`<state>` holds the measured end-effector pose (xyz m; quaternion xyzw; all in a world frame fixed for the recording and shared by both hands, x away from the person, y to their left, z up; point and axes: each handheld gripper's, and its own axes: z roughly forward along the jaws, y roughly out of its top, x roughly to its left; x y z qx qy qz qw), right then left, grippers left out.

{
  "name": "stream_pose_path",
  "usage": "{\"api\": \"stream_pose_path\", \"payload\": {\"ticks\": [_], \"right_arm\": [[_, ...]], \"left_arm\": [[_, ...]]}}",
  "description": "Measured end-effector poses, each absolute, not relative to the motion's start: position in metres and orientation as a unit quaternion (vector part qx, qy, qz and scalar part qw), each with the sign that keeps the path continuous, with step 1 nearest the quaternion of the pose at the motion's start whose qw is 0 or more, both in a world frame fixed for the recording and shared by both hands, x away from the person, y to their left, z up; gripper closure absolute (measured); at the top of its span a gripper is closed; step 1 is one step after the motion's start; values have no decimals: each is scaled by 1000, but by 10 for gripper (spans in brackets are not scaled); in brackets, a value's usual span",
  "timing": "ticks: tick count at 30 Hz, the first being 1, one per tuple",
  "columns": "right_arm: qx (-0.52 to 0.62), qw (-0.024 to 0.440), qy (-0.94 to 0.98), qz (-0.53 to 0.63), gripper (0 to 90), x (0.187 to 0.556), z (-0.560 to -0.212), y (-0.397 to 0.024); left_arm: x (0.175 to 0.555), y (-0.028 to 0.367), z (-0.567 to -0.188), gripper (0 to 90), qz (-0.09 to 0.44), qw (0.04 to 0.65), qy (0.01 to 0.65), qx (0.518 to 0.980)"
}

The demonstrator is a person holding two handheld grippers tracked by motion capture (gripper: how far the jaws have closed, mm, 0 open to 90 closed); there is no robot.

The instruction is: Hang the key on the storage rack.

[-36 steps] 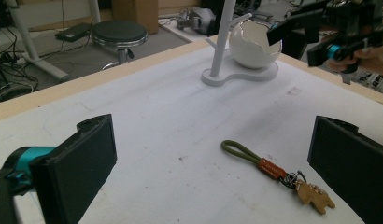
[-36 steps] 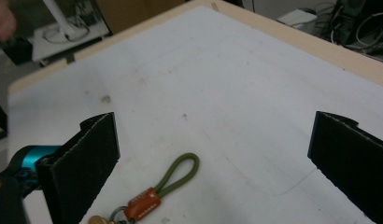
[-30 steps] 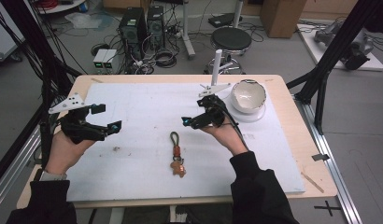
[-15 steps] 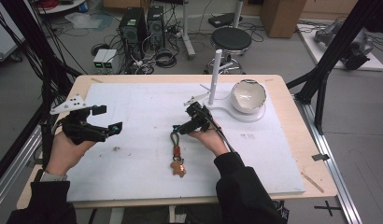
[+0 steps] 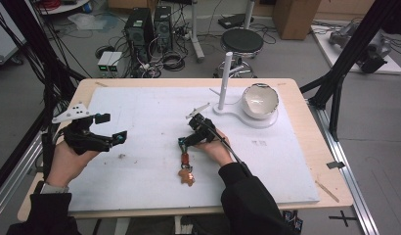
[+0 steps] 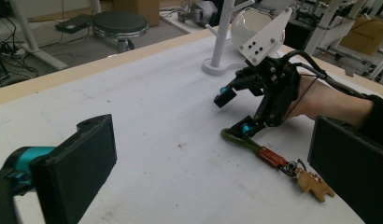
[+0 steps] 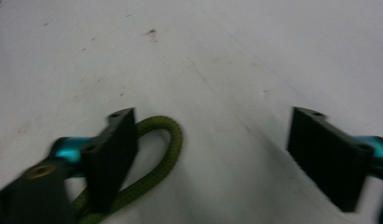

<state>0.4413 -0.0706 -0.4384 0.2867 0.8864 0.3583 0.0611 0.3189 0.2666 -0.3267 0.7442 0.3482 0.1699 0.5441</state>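
Overall, the high view places the keychain (image 5: 185, 164) near the middle of the white surface (image 5: 286, 166), toward its near edge: a green cord loop, a reddish-brown wrap, a tan charm. It looks light and limp; the cord should flex and the charm dangle, so the loop is judged the best hold. The right gripper (image 5: 188, 141) tilts down at the loop's far end, the hand low on the surface. The left gripper (image 5: 115, 128) hangs above the left edge.

From the left gripper view, its own jaws stand wide apart with nothing between; the right gripper (image 6: 234, 112) has its lower jaw at the cord loop (image 6: 236, 139).

From the right gripper view, the jaws are spread; the loop (image 7: 157, 154) lies beside the left jaw, not clamped.
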Motion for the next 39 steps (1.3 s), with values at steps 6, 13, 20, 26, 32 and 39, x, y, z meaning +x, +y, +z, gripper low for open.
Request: {"api": "stream_pose_path", "payload": {"ticks": [6,13,20,26,32,39], "right_arm": [[298,112,882,348,573,427,-437,-66],[298,106,883,347,832,420,-436,-62],[278,129,884,354,840,418,-429,-63],[267,162,858,407,839,406,-386,-77],[242,179,835,460,843,394,-339,-93],[199,217,819,493,854,376,-281,-102]], "left_arm": [[318,265,-327,17,168,544,345,747],[319,266,-328,17,168,543,348,745],[320,265,-329,17,167,542,350,745],[319,267,-329,17,168,543,351,744],[320,267,-330,17,165,541,354,745],[320,269,-329,17,165,542,357,742]]}}
